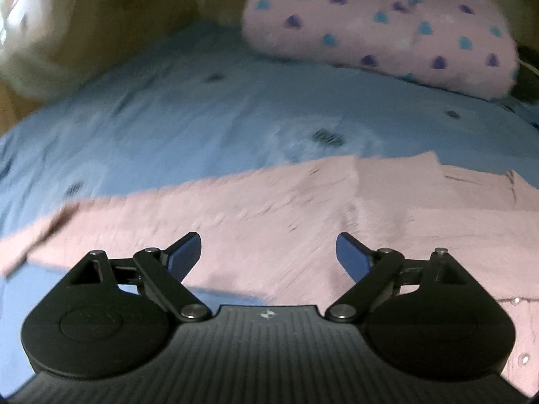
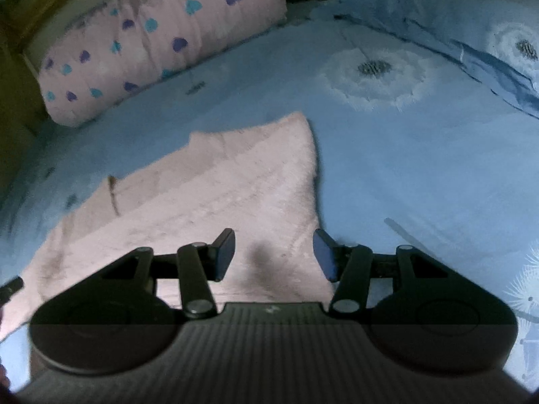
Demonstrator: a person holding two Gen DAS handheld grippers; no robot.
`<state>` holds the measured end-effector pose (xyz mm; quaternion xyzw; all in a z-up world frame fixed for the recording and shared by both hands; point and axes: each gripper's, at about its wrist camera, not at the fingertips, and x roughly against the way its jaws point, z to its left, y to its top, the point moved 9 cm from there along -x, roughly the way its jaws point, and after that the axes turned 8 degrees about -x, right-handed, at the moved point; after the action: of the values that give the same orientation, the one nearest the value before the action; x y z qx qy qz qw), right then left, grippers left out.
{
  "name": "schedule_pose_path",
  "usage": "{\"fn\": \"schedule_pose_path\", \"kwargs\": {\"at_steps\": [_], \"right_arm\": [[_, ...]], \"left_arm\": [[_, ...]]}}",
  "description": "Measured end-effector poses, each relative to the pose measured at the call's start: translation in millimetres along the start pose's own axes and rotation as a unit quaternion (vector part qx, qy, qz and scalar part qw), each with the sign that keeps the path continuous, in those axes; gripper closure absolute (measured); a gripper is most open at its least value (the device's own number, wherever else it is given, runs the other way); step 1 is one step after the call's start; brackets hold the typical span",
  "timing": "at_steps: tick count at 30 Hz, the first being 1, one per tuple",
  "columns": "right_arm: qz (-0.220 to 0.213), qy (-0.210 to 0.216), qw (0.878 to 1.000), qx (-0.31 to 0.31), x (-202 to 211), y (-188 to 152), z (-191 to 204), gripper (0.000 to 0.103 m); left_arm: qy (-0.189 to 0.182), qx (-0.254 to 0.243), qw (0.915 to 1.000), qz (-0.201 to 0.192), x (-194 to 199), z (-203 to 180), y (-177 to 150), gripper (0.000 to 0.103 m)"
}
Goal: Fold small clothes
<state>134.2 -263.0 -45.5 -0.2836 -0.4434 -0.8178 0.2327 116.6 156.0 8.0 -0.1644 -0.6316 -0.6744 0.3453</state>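
A small pale pink garment [image 1: 303,215] lies flat on the blue bedsheet [image 1: 188,107], partly folded, with a crease down its middle. My left gripper [image 1: 268,252] hovers over its near part, jaws wide apart, nothing between the blue pads. In the right wrist view the same pink garment [image 2: 215,195] shows a pointed far corner. My right gripper [image 2: 273,256] stands over its right near edge, jaws apart, and only the cloth lying beneath shows in the gap.
A pink pillow with blue and purple hearts [image 1: 377,27] lies at the far side of the bed, also seen as the pillow [image 2: 151,40]. A blue pillow with dandelion print [image 2: 471,27] sits far right. A wooden wall [image 1: 128,6] runs behind.
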Motion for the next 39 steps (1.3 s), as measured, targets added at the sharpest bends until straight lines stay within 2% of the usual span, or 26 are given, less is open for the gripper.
{"fn": "schedule_pose_path", "kwargs": {"at_steps": [7,11,14,24,32,36,39], "right_arm": [[-0.007,0.006,1.000,0.025,5,-4,12,0.049],[-0.008,0.011,0.999,0.035,4,-8,17,0.049],[-0.009,0.012,0.999,0.039,3,-9,19,0.049],[-0.014,0.019,0.998,0.050,7,-14,26,0.049],[-0.005,0.017,0.999,0.046,5,-18,22,0.049],[-0.006,0.018,0.999,0.048,6,-19,23,0.049],[-0.007,0.021,0.999,0.050,7,-19,23,0.049]], "left_arm": [[0.037,0.088,0.9949,0.034,-22,53,-22,0.013],[0.023,0.155,0.9857,0.060,-37,71,-35,0.013],[0.008,0.193,0.9795,0.056,-38,78,-42,0.012],[0.022,0.181,0.9818,0.055,-42,77,-42,0.011],[0.018,0.180,0.9825,0.047,-46,75,-36,0.011],[0.035,0.158,0.9858,0.044,-59,84,-28,0.011],[0.044,0.174,0.9823,0.052,-72,95,-27,0.011]]}}
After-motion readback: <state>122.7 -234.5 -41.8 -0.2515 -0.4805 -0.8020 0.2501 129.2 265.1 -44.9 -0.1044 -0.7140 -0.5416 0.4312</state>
